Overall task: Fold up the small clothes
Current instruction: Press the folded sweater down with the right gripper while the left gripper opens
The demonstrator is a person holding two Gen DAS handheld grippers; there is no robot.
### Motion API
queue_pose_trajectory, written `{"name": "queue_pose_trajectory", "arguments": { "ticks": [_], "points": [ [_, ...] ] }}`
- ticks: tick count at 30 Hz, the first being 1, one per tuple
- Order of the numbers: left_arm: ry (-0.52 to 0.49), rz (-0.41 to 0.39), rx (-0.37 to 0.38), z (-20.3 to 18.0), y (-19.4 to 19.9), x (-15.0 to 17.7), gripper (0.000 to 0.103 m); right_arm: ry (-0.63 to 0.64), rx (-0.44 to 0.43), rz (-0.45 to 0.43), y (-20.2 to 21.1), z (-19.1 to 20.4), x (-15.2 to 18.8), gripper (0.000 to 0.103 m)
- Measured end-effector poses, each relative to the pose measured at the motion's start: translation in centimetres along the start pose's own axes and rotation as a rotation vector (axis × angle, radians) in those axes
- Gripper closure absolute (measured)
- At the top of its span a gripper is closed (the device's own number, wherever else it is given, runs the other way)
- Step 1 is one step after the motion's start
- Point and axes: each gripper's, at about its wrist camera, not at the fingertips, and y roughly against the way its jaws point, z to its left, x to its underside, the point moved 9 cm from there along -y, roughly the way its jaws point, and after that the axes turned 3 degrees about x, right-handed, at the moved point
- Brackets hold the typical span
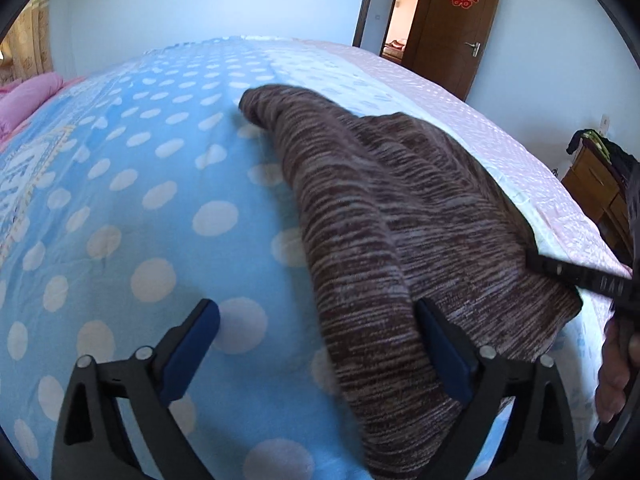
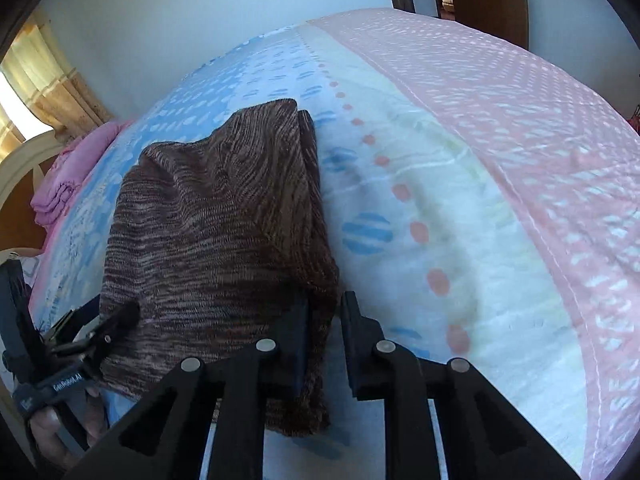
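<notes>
Sweater point(image 1: 404, 216), brown knit, lies mid-bed on dotted sheet point(image 1: 132, 184). L gripper point(image 1: 320, 344) jaws wide apart at its 6 o'clock edge. R gripper point(image 2: 324, 340) jaws slightly apart, hem between, not pinched.

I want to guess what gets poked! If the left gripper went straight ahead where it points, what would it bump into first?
Probably the brown knit garment. The left gripper stands wide open, angled down at the bed, and the garment's near edge lies between its fingers. The blue dotted bedsheet lies just beneath; depth is hard to judge.
</notes>
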Motion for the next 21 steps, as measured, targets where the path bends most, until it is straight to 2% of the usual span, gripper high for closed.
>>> {"name": "queue_pose_trajectory", "arguments": {
  "ticks": [2,4,6,7,9,10,14,16,19,21],
  "points": [
    [0.004,-0.003,0.003,0.1,0.0,0.1,0.001,0.029,0.021,-0.026,1.1,-0.1,-0.3,0.086],
    [0.003,-0.004,0.009,0.1,0.0,0.1,0.001,0.041,0.037,-0.095,3.0,0.2,-2.1,0.08],
    [0.005,-0.002,0.017,0.1,0.0,0.2,0.0,0.106,0.06,-0.159,4.0,2.0,-4.8,0.08],
    [0.004,0.001,0.021,0.0,0.1,0.3,0.0,0.147,0.037,-0.162,3.8,3.5,-6.1,0.08],
    [-0.001,0.001,0.016,-0.1,0.2,0.4,0.0,0.192,-0.049,-0.133,2.4,6.0,-8.1,0.08],
    [-0.005,0.002,0.013,-0.2,0.3,0.6,0.0,0.2,-0.074,-0.085,0.9,7.0,-9.0,0.08],
    [-0.016,0.002,0.008,-0.4,0.5,1.0,0.0,0.172,-0.073,0.029,-5.1,7.7,-11.4,0.08],
    [-0.012,0.004,0.014,-0.4,0.5,1.0,0.0,0.154,0.018,0.049,-8.2,5.9,-12.0,0.079],
    [-0.011,0.002,0.019,-0.4,0.5,1.0,0.0,0.041,-0.047,0.041,-9.0,3.9,-12.5,0.079],
    [-0.008,0.001,0.024,-0.3,0.6,1.1,0.0,0.053,-0.04,0.037,-8.5,3.9,-12.2,0.079]
  ]
}}
